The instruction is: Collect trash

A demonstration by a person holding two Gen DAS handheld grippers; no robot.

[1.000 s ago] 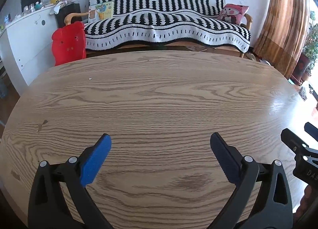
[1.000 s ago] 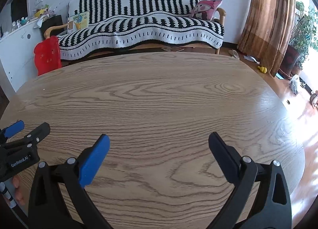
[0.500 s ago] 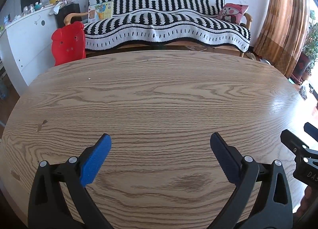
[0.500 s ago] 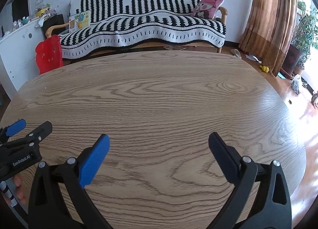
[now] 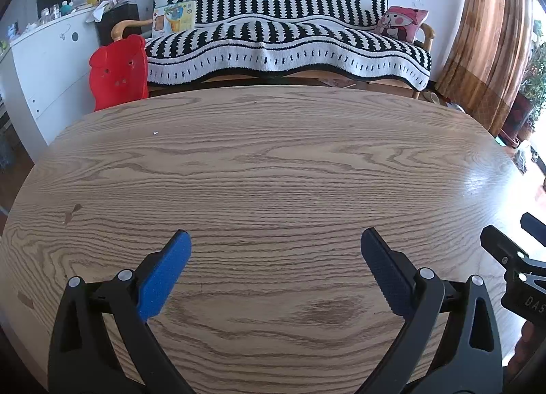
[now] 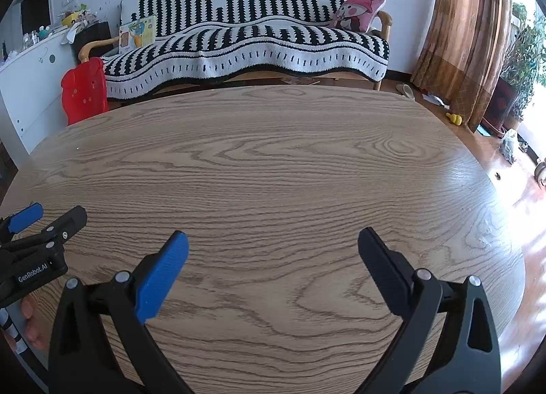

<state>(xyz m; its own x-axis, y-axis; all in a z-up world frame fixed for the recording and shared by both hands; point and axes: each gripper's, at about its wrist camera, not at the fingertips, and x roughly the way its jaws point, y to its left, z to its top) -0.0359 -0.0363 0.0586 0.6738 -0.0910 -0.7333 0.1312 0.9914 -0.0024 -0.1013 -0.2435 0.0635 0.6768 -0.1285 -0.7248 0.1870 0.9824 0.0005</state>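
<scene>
My left gripper (image 5: 274, 250) hovers open over the near part of a wooden oval table (image 5: 273, 162), nothing between its blue-padded fingers. My right gripper (image 6: 273, 249) stands open beside it over the same table, also holding nothing. Each gripper shows at the edge of the other's view: the right one (image 5: 512, 257) at far right, the left one (image 6: 37, 240) at far left with a hand below it. No trash shows on the table apart from a tiny white speck (image 5: 155, 133) near the far left edge.
Behind the table stands a sofa (image 5: 283, 39) under a black-and-white striped cover, with a pink cushion (image 5: 402, 23). A red plastic chair (image 5: 117, 73) and a white cabinet (image 5: 44, 62) stand at left. Brown curtains (image 6: 467, 35) hang at right, small items on the floor below.
Both views have drifted very slightly; the grippers stay open in the same place over the table. Nothing was picked up or let go.
</scene>
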